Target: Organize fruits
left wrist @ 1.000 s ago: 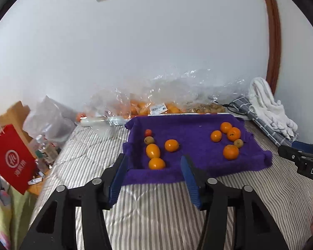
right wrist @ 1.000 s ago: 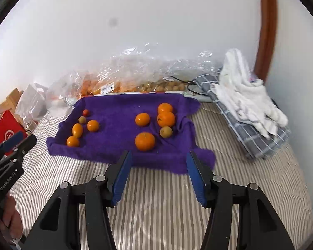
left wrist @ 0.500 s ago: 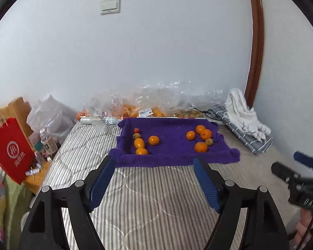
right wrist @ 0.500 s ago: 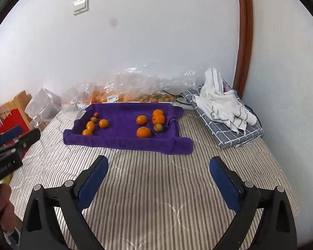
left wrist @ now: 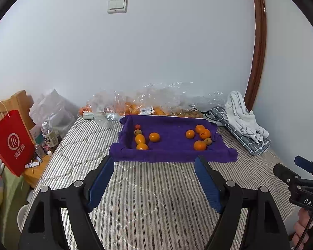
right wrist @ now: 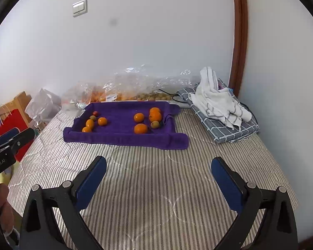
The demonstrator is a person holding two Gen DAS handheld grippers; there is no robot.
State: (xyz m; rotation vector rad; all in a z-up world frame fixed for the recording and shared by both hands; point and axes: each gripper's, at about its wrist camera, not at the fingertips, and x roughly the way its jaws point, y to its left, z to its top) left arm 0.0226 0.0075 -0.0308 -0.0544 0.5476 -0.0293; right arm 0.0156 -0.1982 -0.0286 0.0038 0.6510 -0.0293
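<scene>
White wall closes off the far side of the scene, with a light switch (left wrist: 117,5) high up and a brown door frame (left wrist: 258,41) curving down on the right. Below it I see a bed covered in a grey-and-white striped quilt (left wrist: 148,195).

On the far half of the bed lies a purple towel (left wrist: 171,150) with its edges turned up like a shallow tray. The fruits sit on it in two groups. The left group (left wrist: 143,137) has three orange fruits, one small greenish fruit and one small red one at the far end. The right group (left wrist: 199,136) has four orange fruits and one small greenish fruit close together. The two groups are well apart on the towel.

Behind the towel, against the wall, clear plastic bags (left wrist: 148,104) hold more orange fruit. To the right a white cloth (left wrist: 243,116) lies on a folded grey checked cloth (left wrist: 254,143). Off the left side of the bed hangs a red paper bag (left wrist: 12,143).

My left gripper (left wrist: 154,179) is well parted, having just been opening, and holds nothing; it hovers over the quilt near the towel's near edge. My right gripper (right wrist: 158,179) is spread very wide, having also just been opening, and is empty, over bare quilt well short of the towel.
</scene>
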